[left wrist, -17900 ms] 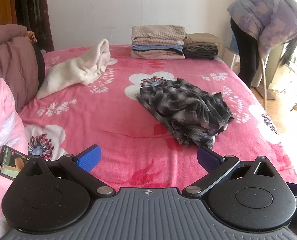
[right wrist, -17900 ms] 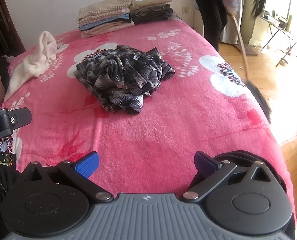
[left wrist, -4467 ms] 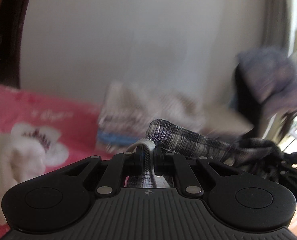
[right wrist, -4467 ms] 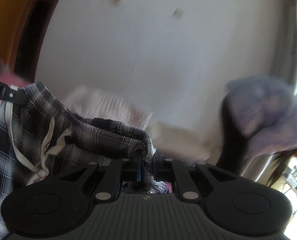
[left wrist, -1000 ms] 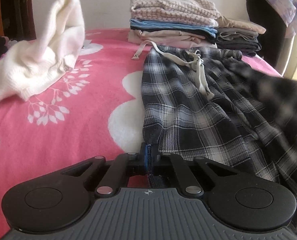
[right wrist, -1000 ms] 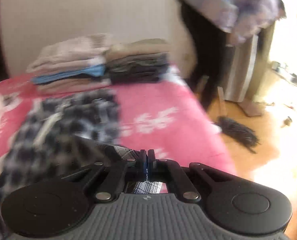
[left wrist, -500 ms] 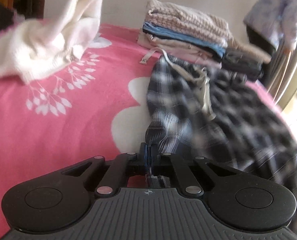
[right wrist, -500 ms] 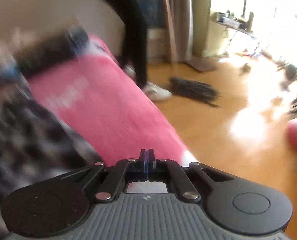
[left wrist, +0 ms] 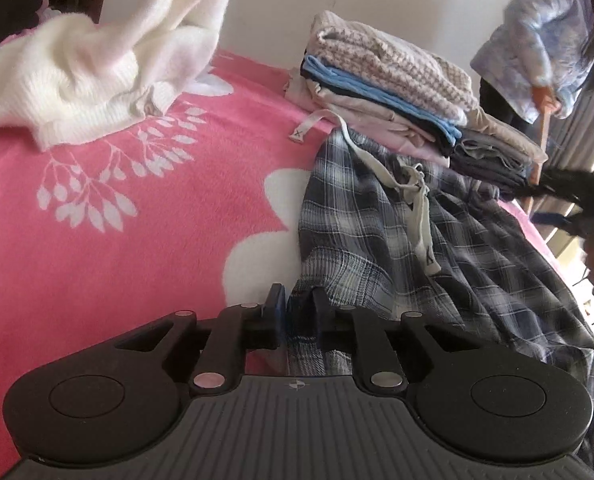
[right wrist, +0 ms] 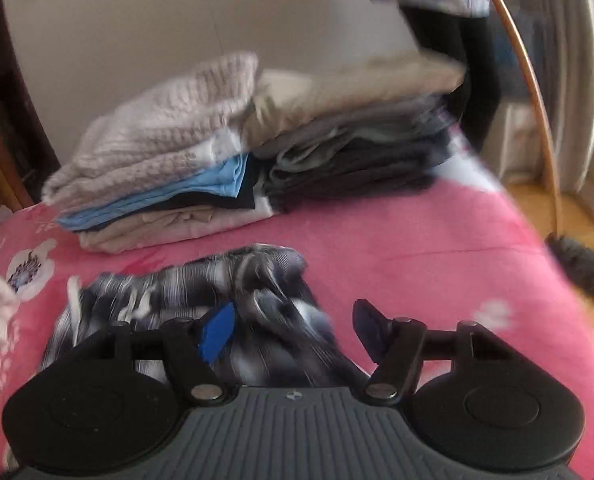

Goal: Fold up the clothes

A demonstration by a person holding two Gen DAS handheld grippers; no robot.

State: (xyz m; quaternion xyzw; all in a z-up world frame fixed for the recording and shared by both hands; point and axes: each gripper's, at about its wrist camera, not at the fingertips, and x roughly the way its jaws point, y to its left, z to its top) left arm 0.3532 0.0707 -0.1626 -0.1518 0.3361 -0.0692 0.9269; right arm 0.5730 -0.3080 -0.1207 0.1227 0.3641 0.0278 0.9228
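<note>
**Plaid trousers flat on the bed: left claw nipping the hem edge, right claw spread above the cloth**

Left wrist view: The left claw [left wrist: 295,312] sits at 6 o'clock in the frame, its two fingers drawn close together with a fold of the plaid trousers [left wrist: 377,248] caught between them. From that pinch the trousers run away toward 1 o'clock across the pink flowered bed [left wrist: 137,216], widening to the right until they reach the frame edge at 4 o'clock. A white drawstring [left wrist: 417,208] lies loose on top of the plaid cloth, one end trailing toward 12 o'clock onto the blanket. Just beyond the waistband, at 1 o'clock, stands a stack of folded clothes [left wrist: 385,76], with a second, darker stack [left wrist: 493,156] touching it on the right. A cream sweater [left wrist: 97,68] is heaped at 10 o'clock, well apart from the trousers. At 2 o'clock a person in a pale jacket [left wrist: 537,40] bends over beside the bed, holding a stick.

Right wrist view: The right claw [right wrist: 293,328] is spread wide, blue pad at 8 o'clock of centre and dark pad at 4 o'clock, and grips nothing. The plaid trousers [right wrist: 201,288] lie bunched directly under and ahead of the left finger, blurred by motion; whether the finger touches them cannot be told. Past them, at 12 o'clock, the two folded stacks [right wrist: 177,160] rest side by side on the bed. A broom head [right wrist: 581,268] lies on the wooden floor at 3 o'clock.
</note>
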